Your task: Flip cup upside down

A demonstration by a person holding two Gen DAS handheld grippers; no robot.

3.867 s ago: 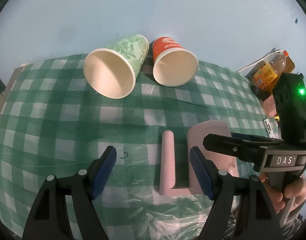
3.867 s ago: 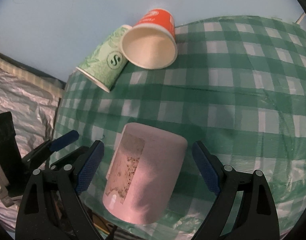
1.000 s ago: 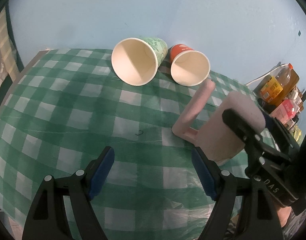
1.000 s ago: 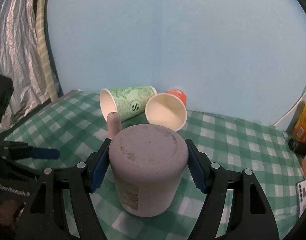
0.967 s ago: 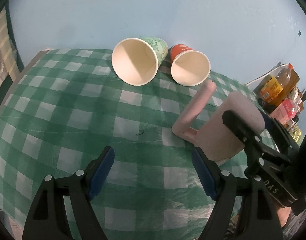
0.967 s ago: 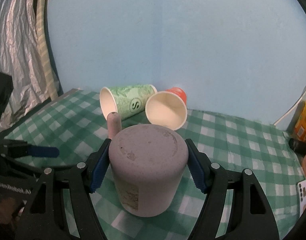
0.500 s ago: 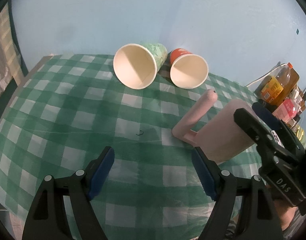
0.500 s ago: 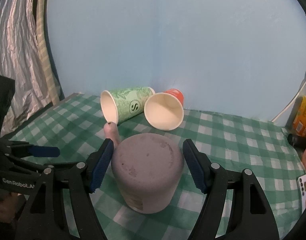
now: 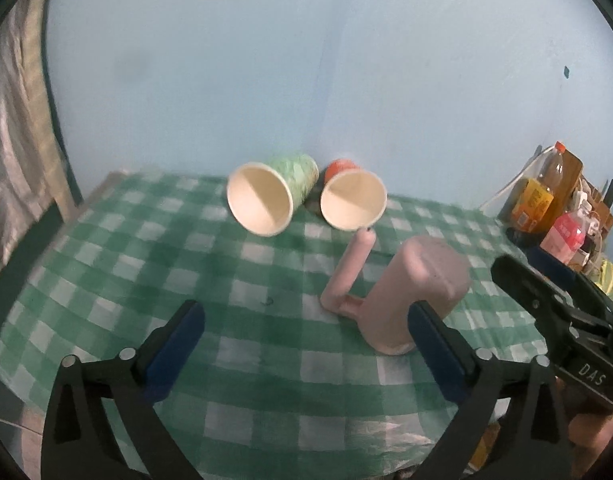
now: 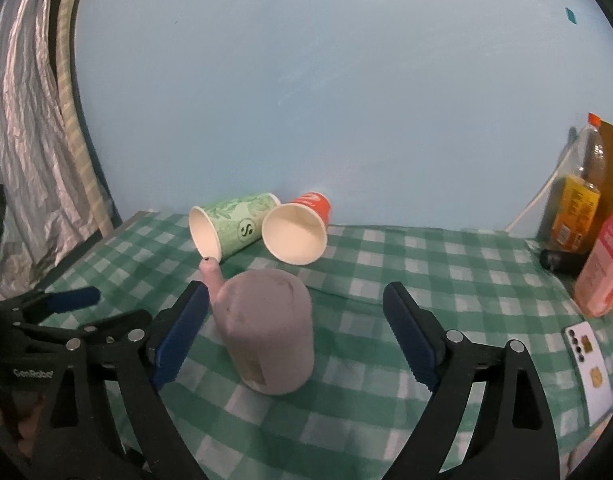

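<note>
The pink cup [image 10: 268, 330] sits bottom-up on the worktop [image 10: 446, 276]; both grippers' jaws gape wide, right gripper [image 10: 294, 332], left gripper [image 9: 306, 348].

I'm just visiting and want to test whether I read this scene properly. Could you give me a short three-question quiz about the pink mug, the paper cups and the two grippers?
1. True or false: the pink mug stands mouth-down on the checked tablecloth.
2. Multiple choice: how do the green paper cup and the orange paper cup rest? A) upright B) on their sides, mouths toward the cameras C) stacked inside each other
3. Fill in: the right gripper is ____, its fingers either side of the mug without touching it.

Key: 1 true, its closed base faces up and its handle points upward. 2 B. 3 open; the left gripper is open too.
</note>
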